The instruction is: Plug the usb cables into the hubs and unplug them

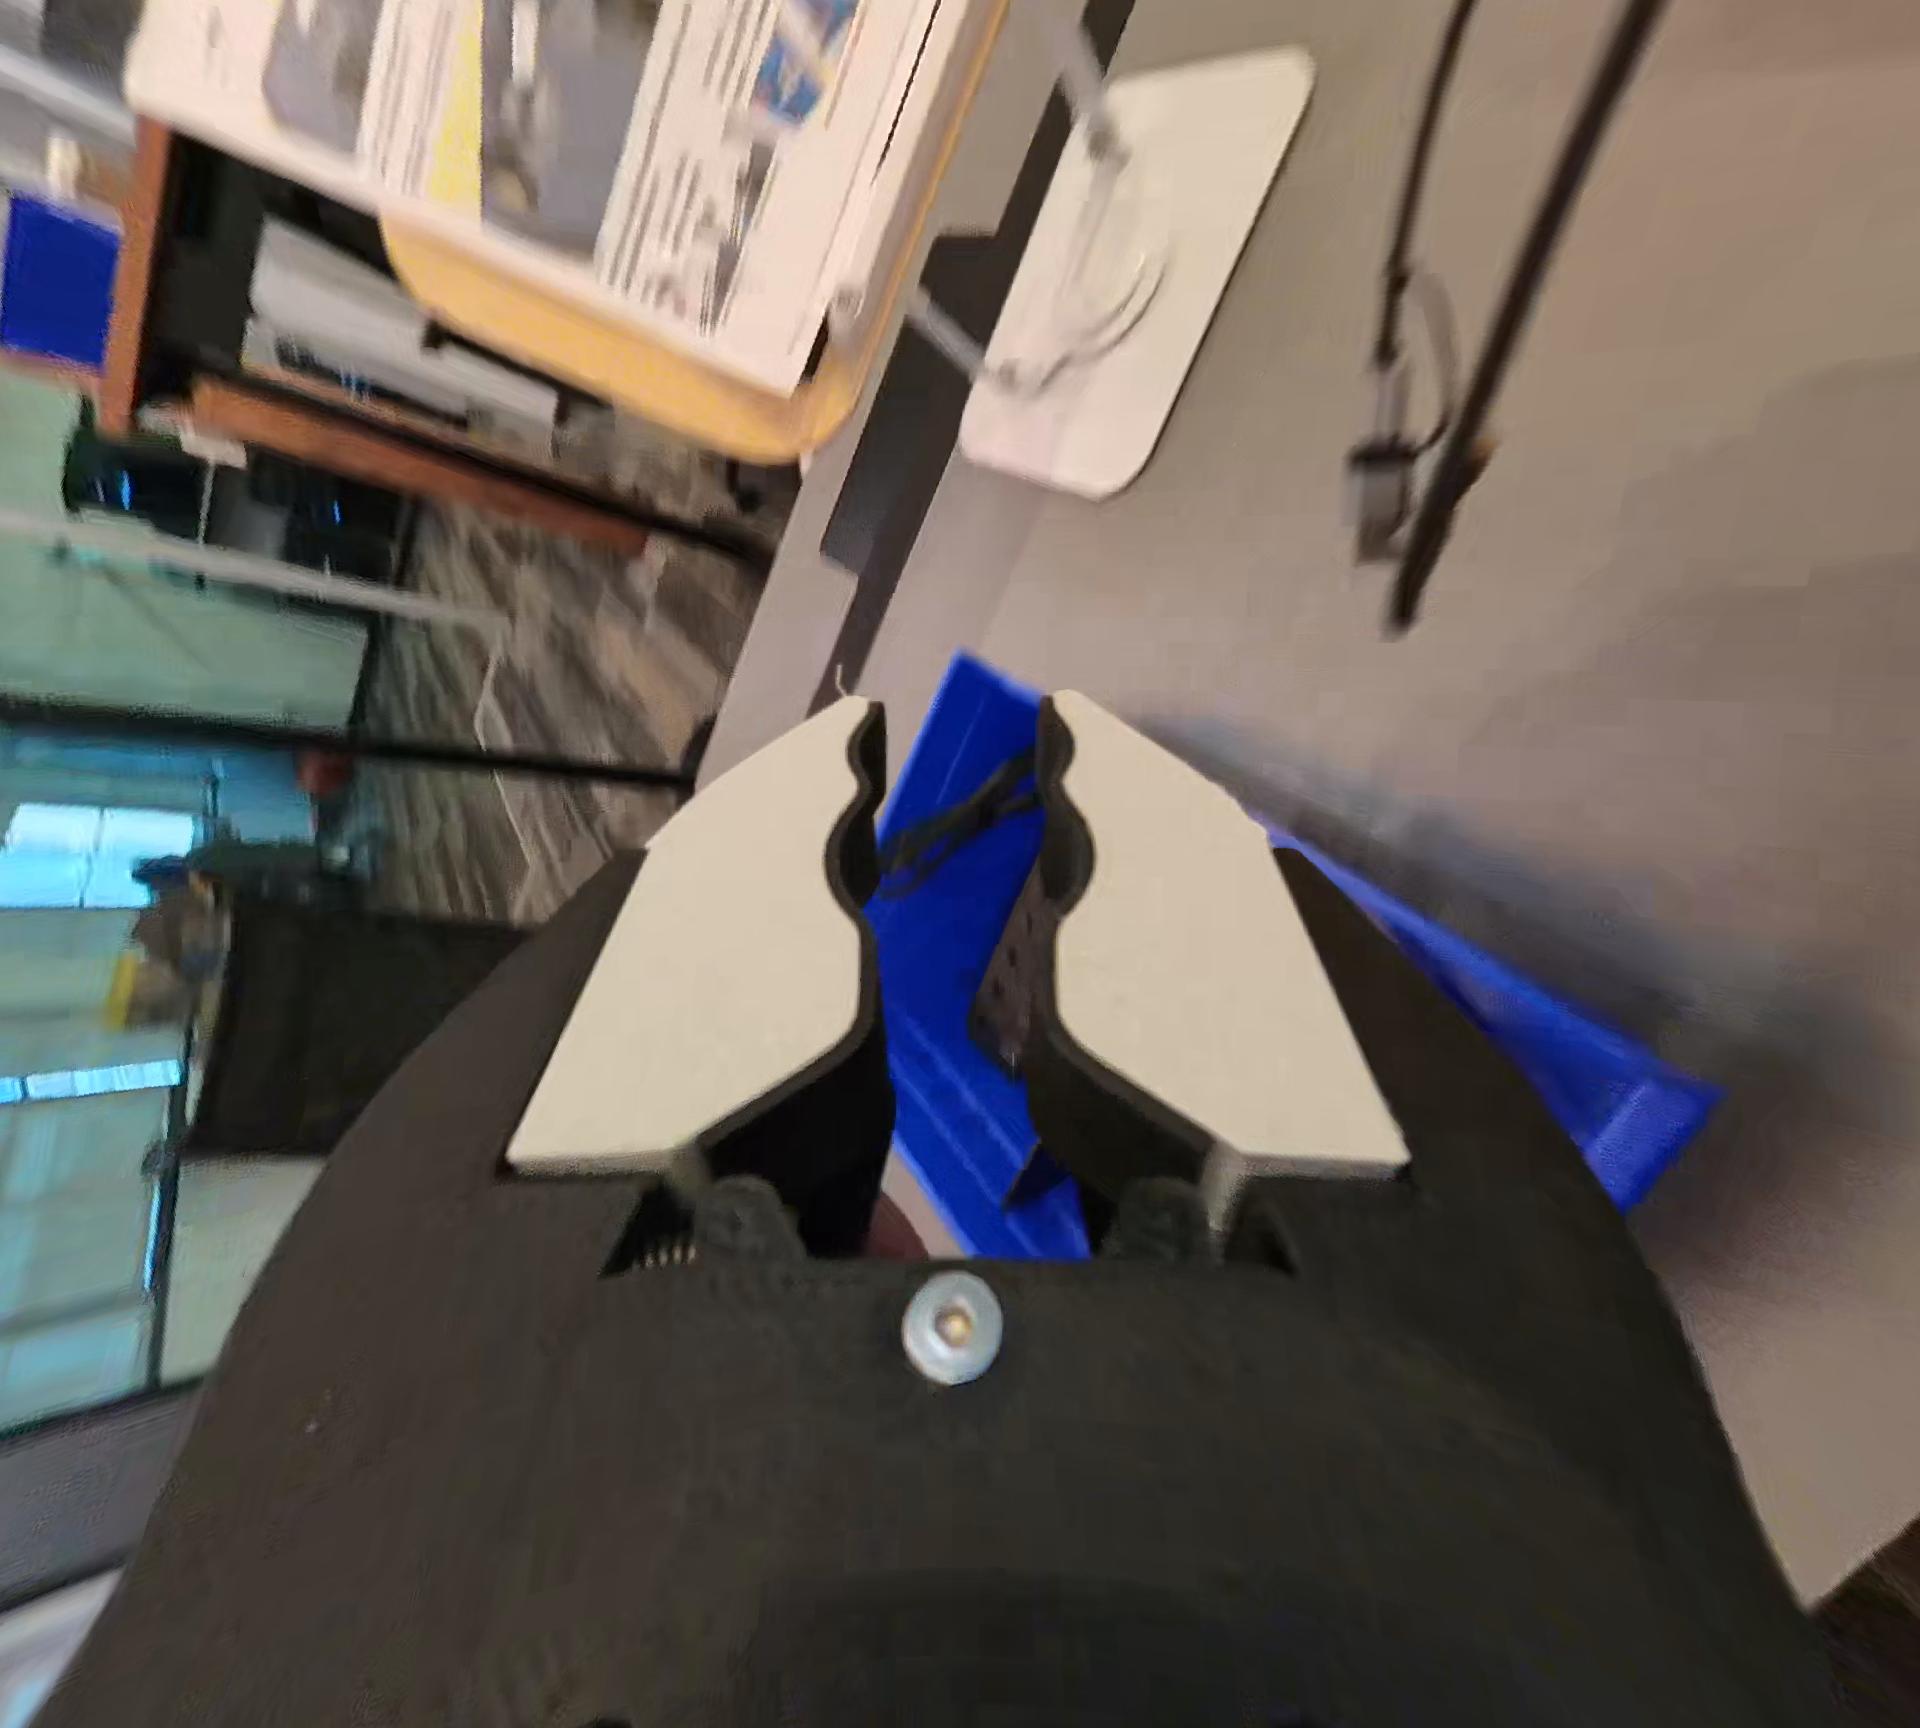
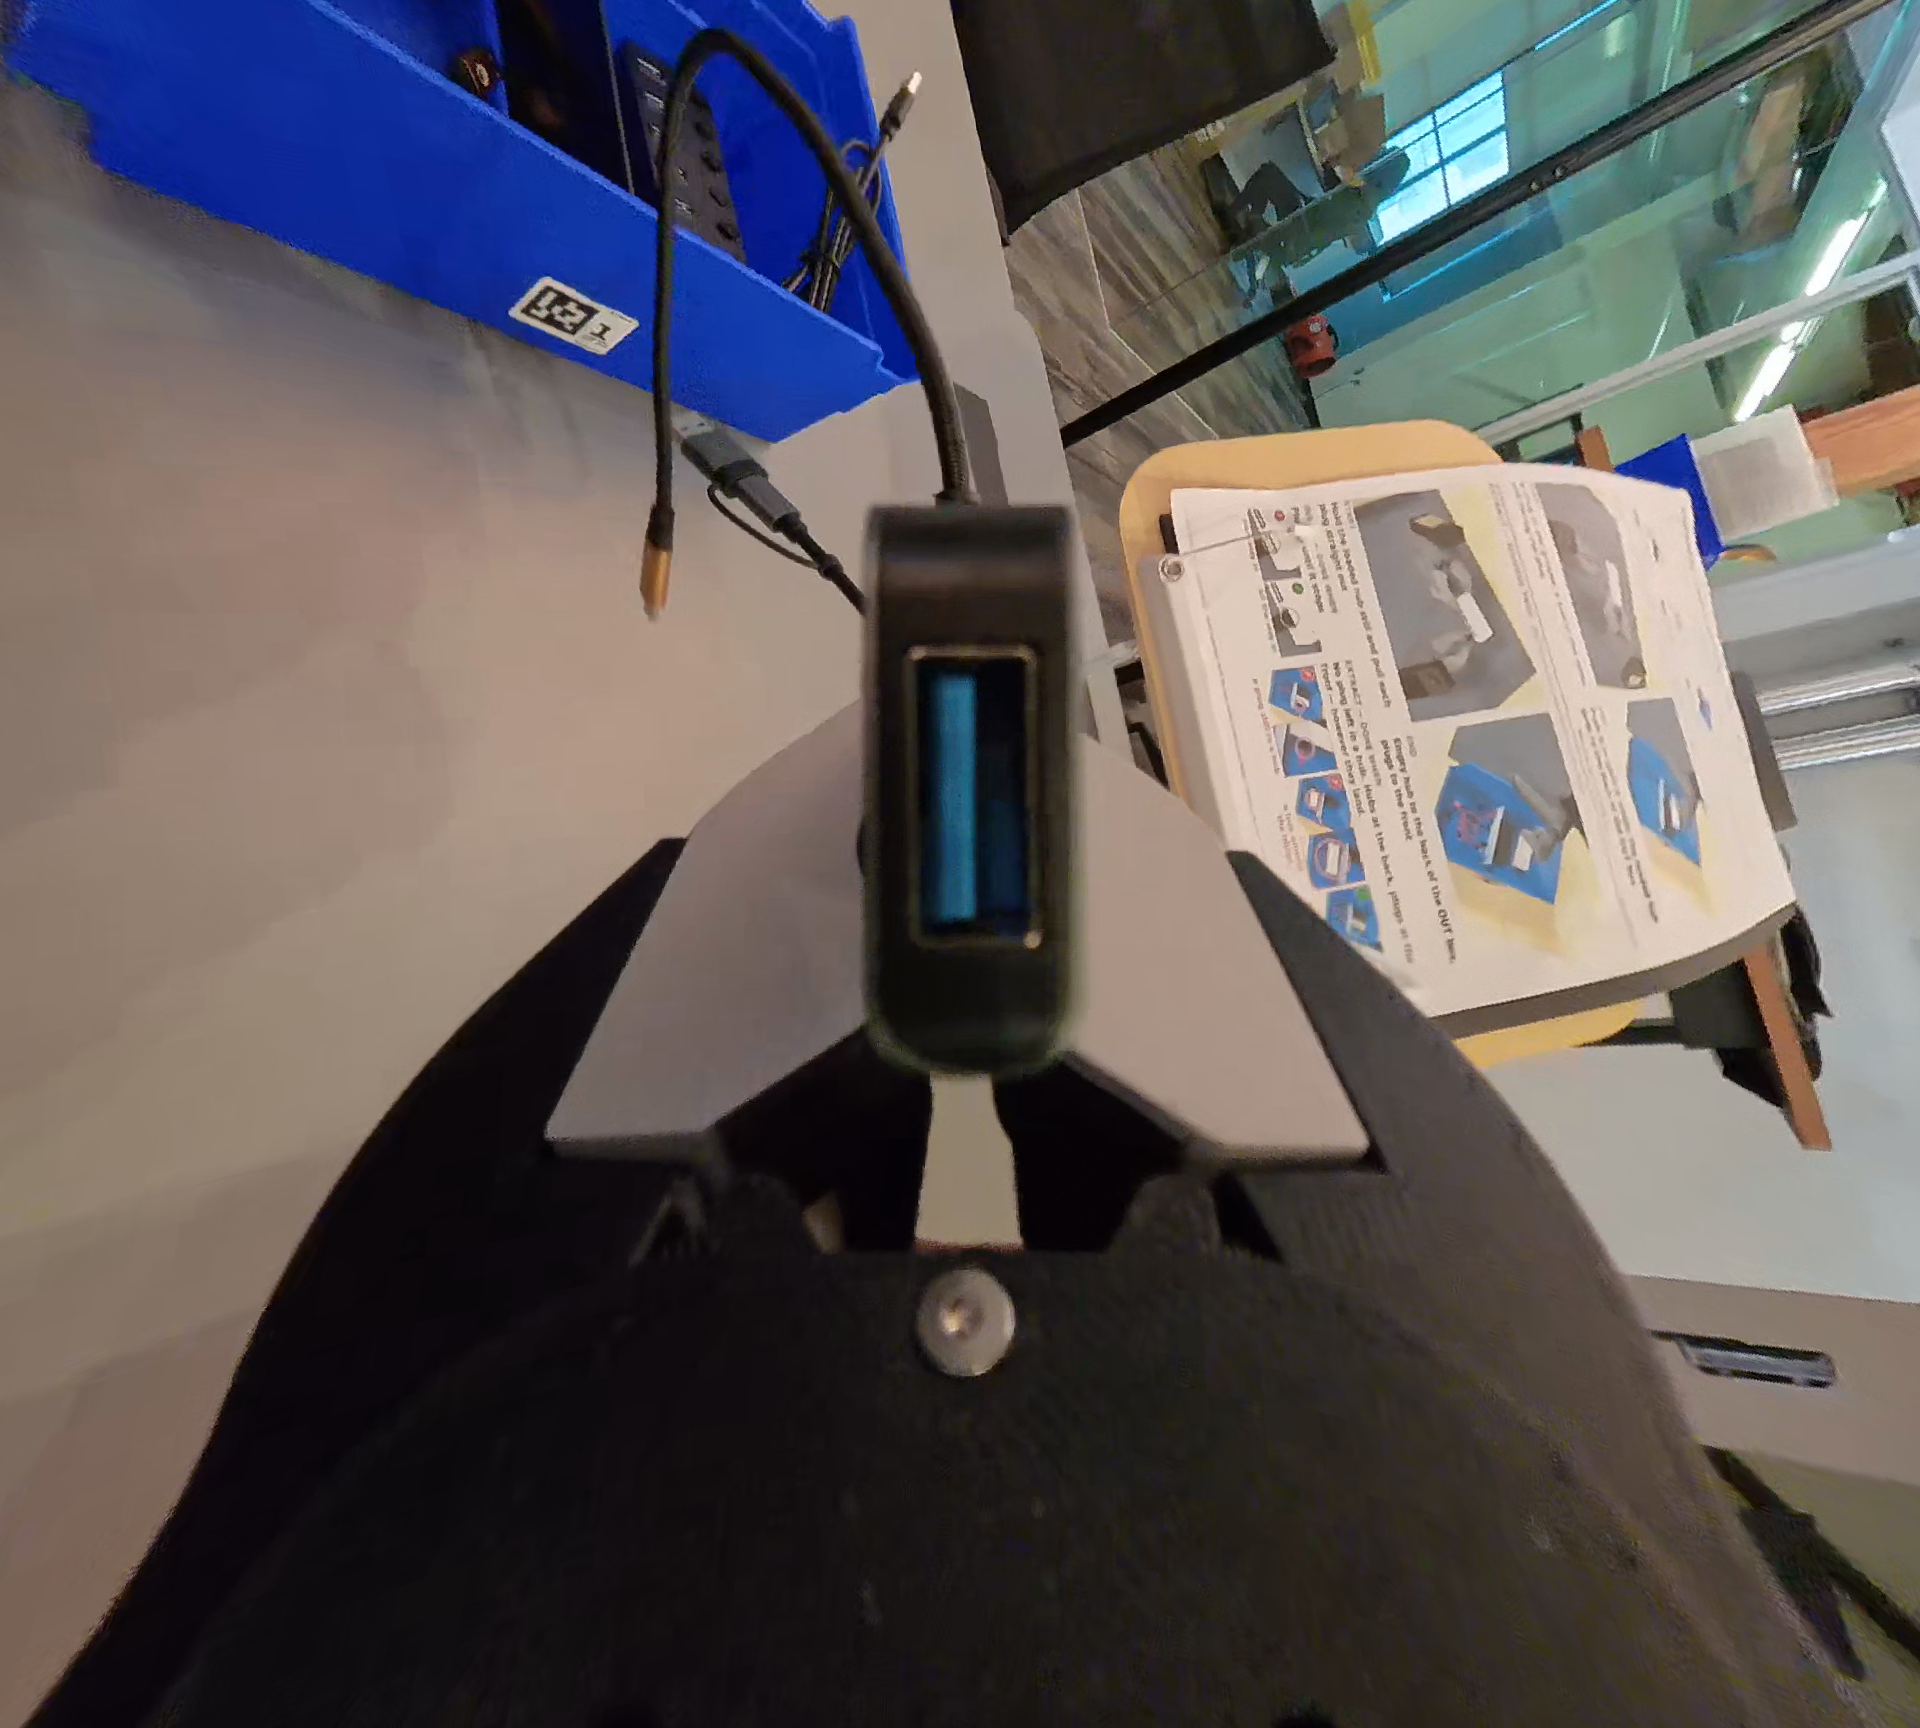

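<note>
In the right wrist view my right gripper [image 2: 966,743] is shut on a black USB hub [image 2: 966,1003] whose blue port faces the camera. The hub's braided cable [image 2: 831,161] loops up and hangs down, ending in a gold-tipped plug [image 2: 657,556] above the grey table. A blue bin [image 2: 312,120] at upper left holds another black hub [image 2: 696,161] and cables. In the left wrist view my left gripper [image 1: 961,722] is narrowly open and empty above the blue bin [image 1: 1507,1055]; a thin black cable [image 1: 956,821] lies in the bin. Black cables with a plug [image 1: 1387,483] lie on the table.
A grey USB plug with a black cable [image 2: 727,463] lies on the table [image 2: 260,743] beside the bin. A printed sheet [image 2: 1455,722] rests on a yellow chair past the table edge. A white flat plate [image 1: 1143,265] sits near the table's far edge. A black mesh chair [image 2: 1122,16] stands beyond. About 20 centimetres separates my left fingertips from my right.
</note>
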Available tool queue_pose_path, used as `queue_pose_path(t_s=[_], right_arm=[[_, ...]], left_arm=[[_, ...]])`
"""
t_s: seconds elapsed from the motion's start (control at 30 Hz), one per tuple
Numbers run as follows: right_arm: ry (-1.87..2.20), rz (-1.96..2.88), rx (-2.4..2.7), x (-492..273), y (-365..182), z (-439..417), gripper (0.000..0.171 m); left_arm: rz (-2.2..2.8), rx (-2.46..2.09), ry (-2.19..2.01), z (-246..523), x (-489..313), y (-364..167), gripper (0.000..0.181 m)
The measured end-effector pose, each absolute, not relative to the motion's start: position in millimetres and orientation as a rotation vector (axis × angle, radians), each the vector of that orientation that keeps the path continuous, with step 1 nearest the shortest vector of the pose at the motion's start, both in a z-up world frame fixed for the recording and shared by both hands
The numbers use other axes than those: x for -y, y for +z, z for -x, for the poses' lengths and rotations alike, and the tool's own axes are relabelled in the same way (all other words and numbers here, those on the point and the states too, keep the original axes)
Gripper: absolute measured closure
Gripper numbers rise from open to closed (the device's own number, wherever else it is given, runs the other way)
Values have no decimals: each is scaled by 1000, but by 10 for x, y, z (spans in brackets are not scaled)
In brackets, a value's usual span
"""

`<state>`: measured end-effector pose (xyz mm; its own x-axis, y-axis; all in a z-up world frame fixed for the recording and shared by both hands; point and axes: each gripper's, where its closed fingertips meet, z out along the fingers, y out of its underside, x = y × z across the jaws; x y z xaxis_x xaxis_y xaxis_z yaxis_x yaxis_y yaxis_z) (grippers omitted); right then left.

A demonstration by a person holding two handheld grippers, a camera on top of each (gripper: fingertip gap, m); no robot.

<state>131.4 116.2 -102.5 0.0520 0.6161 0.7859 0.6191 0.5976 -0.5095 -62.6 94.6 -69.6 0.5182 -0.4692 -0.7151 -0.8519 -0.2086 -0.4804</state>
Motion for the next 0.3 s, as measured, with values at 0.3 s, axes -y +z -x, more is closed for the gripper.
queue_pose_path(t_s=[0.3], right_arm=[[51, 1118, 1584, -1319, -1121, -1455, 159]], left_arm=[[2505, -818, 524, 1911, -621, -2037, 154]])
